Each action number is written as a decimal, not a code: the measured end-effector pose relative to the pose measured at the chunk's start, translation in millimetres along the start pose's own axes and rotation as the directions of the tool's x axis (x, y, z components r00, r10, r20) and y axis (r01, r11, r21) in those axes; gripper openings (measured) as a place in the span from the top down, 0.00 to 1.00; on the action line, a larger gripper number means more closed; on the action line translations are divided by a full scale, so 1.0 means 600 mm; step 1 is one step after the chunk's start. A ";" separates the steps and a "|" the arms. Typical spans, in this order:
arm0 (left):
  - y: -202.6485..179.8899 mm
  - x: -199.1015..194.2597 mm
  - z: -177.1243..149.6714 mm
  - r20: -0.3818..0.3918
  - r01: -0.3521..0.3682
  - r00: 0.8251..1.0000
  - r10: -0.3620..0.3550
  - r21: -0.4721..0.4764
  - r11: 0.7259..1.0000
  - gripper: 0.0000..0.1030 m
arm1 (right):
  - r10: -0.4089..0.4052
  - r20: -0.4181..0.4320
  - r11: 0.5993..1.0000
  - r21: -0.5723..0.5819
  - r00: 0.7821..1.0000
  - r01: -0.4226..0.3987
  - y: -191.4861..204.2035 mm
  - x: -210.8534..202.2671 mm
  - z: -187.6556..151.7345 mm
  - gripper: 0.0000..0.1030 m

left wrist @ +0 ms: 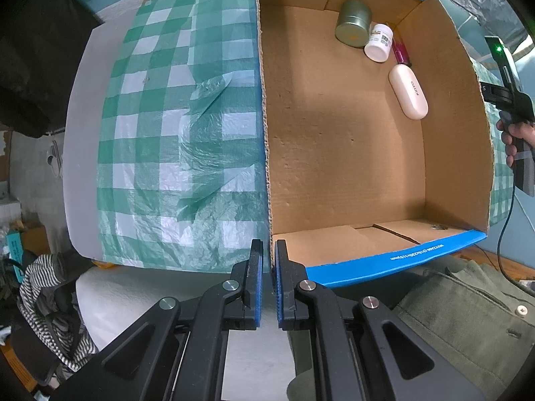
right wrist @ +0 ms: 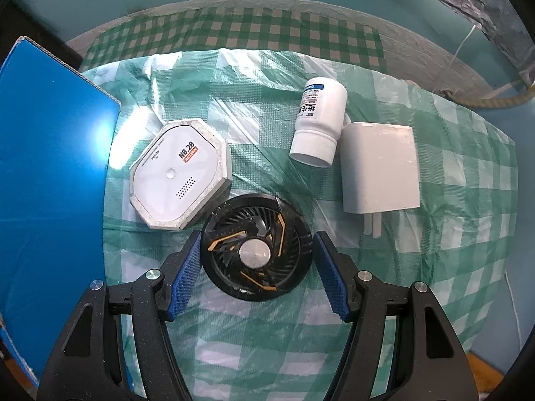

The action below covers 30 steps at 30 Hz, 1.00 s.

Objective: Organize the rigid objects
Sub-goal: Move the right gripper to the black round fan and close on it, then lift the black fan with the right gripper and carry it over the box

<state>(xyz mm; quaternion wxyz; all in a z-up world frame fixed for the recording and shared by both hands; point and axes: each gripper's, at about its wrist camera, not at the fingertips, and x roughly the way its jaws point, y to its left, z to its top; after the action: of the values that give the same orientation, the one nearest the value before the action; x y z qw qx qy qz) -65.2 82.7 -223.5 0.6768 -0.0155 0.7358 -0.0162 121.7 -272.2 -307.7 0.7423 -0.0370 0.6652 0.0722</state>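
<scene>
My left gripper (left wrist: 268, 250) is shut on the near left wall of the cardboard box (left wrist: 264, 140). Inside the box lie a green tin (left wrist: 352, 23), a white bottle (left wrist: 379, 42), a pink tube (left wrist: 400, 51) and a white oval case (left wrist: 408, 92). My right gripper (right wrist: 256, 250) is open with its jaws on either side of a round black fan (right wrist: 257, 245) on the checked cloth. Beyond it lie an octagonal white device (right wrist: 180, 175), a white pill bottle (right wrist: 319, 122) and a white charger (right wrist: 381, 168).
The box's blue outer wall (right wrist: 50, 167) stands left of the right gripper. The green checked cloth (left wrist: 174, 133) covers the table left of the box. The right hand and its gripper handle (left wrist: 513, 117) show beyond the box's right wall. Clothes lie below the table edge.
</scene>
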 end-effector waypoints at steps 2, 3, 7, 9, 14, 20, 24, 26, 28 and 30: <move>-0.001 0.001 0.000 -0.001 -0.001 1.000 0.001 0.000 1.000 0.94 | -0.009 0.003 1.000 -0.012 1.000 0.009 0.003 0.001 -0.002 0.38; -0.002 0.002 0.000 -0.001 -0.002 1.000 0.002 0.000 1.000 0.94 | -0.013 0.008 1.000 -0.021 1.000 0.013 0.005 0.000 -0.002 0.40; -0.003 0.002 0.000 -0.001 -0.001 1.000 0.001 -0.001 1.000 0.94 | -0.019 0.006 1.000 -0.025 1.000 0.019 0.006 -0.002 -0.009 0.40; -0.003 0.001 0.001 0.001 0.002 1.000 -0.002 -0.001 1.000 0.94 | -0.015 0.000 1.000 -0.019 1.000 0.015 0.004 -0.003 -0.012 0.40; -0.003 0.000 0.002 0.002 0.001 1.000 -0.001 0.000 1.000 0.94 | -0.003 0.013 1.000 -0.025 1.000 0.003 0.009 -0.020 -0.022 0.40; -0.004 0.000 0.004 0.002 -0.002 1.000 0.002 0.006 1.000 0.94 | 0.014 0.029 1.000 -0.028 0.999 -0.013 0.017 -0.044 -0.032 0.40; -0.004 -0.001 0.004 0.004 -0.003 1.000 0.003 0.006 1.000 0.94 | 0.020 0.043 0.999 -0.042 0.999 -0.019 0.022 -0.060 -0.030 0.40; -0.004 -0.001 0.004 0.004 -0.003 1.000 0.003 0.006 1.000 0.94 | 0.022 0.056 0.999 -0.050 0.998 -0.019 0.026 -0.073 -0.032 0.40; -0.004 -0.001 0.004 0.004 -0.002 1.000 0.002 0.007 1.000 0.94 | 0.026 0.064 0.998 -0.052 0.998 -0.022 0.029 -0.084 -0.032 0.40; -0.004 -0.001 0.004 0.004 -0.002 1.000 0.002 0.007 1.000 0.94 | 0.032 0.076 0.998 -0.053 0.997 -0.028 0.032 -0.097 -0.032 0.40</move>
<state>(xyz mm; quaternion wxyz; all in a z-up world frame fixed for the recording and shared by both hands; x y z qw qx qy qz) -62.5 80.1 -223.1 0.6782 -0.0127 0.7345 -0.0181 93.8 -259.5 -251.3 0.7650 -0.0435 0.6344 0.1021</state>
